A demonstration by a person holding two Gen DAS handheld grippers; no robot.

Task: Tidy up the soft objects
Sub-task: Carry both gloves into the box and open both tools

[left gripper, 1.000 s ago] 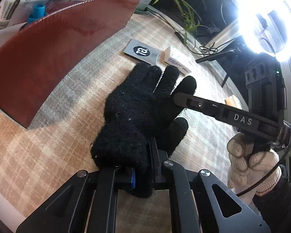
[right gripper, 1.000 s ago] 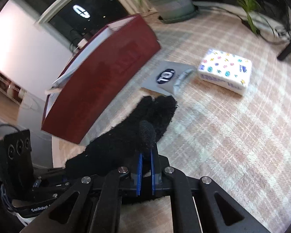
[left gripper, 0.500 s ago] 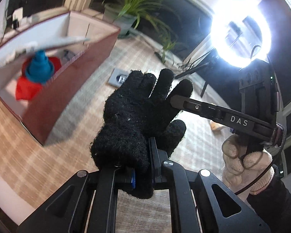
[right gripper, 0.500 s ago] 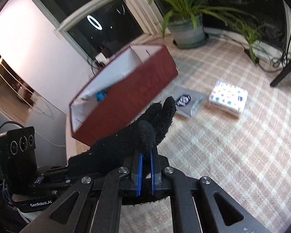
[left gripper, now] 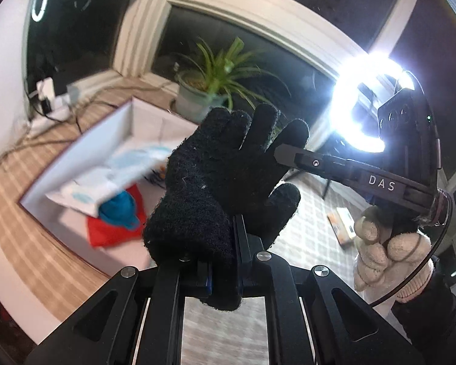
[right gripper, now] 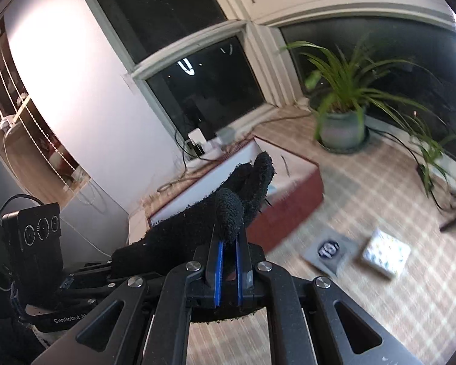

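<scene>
A black knit glove [left gripper: 225, 179] hangs in the air between both grippers. My left gripper [left gripper: 225, 240] is shut on its cuff. My right gripper [right gripper: 228, 240] is shut on the glove [right gripper: 228, 200] at a fingertip; it also shows in the left wrist view [left gripper: 284, 153], pinching the glove's finger side. Below and beyond stands the dark red box [right gripper: 291, 210] with a white inside [left gripper: 118, 133]. In it lie a red cloth [left gripper: 109, 231], a blue soft item [left gripper: 118, 210] and a white packet [left gripper: 112, 176].
On the checked cloth lie a grey card [right gripper: 329, 252] and a patterned tissue pack [right gripper: 386, 254]. A potted plant [right gripper: 343, 121] stands by the window. A bright ring light [left gripper: 361, 103] is at the right. Cables [right gripper: 197, 149] run behind the box.
Both grippers have lifted the glove well above the table and carried it toward the box. The box's open inside now shows below the glove.
</scene>
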